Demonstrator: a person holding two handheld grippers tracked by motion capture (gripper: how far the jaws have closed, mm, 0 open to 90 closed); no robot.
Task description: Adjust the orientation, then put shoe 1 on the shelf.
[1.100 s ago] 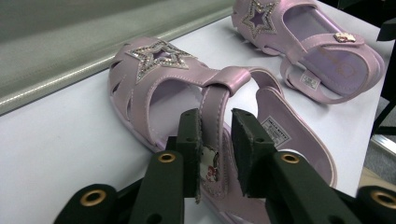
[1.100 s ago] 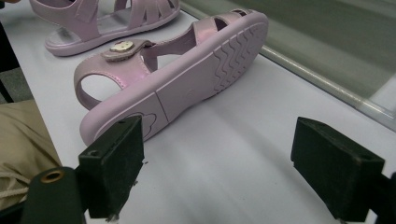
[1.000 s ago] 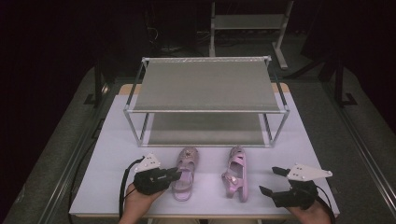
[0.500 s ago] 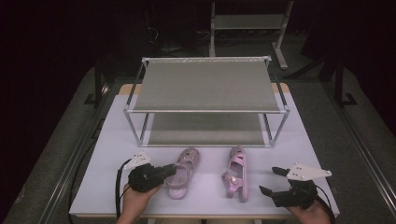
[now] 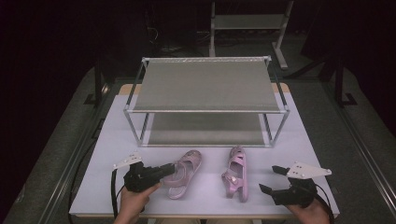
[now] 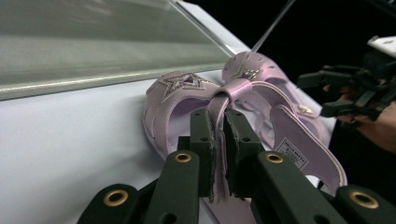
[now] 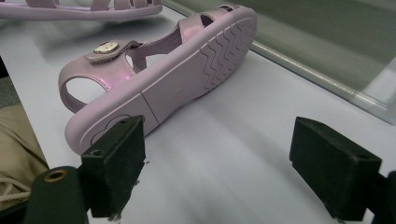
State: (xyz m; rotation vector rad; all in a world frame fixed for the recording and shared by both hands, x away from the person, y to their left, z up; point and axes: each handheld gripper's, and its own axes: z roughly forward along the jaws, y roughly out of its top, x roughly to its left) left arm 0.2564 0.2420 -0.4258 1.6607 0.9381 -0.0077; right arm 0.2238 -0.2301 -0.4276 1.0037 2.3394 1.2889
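— Item one, left sandal (image 5: 183, 173): where was it?
— On the bench (image 5: 116, 140), near edge, left of its mate. The left gripper (image 5: 164, 171) had its jaws pinched narrow on the sandal's back strap (image 6: 219, 107); sole seemingly not yet off the surface.
— Item two?
— Right sandal (image 5: 235, 173), tipped on its side, just right of the first. The right gripper (image 5: 272, 178) sat to its right, jaws wide, holding nothing.
— And the rack (image 5: 205, 84)?
— Two shelves, at the far side, both bare. By my reckoning: one sandal gripped, none shelved, both placements left.
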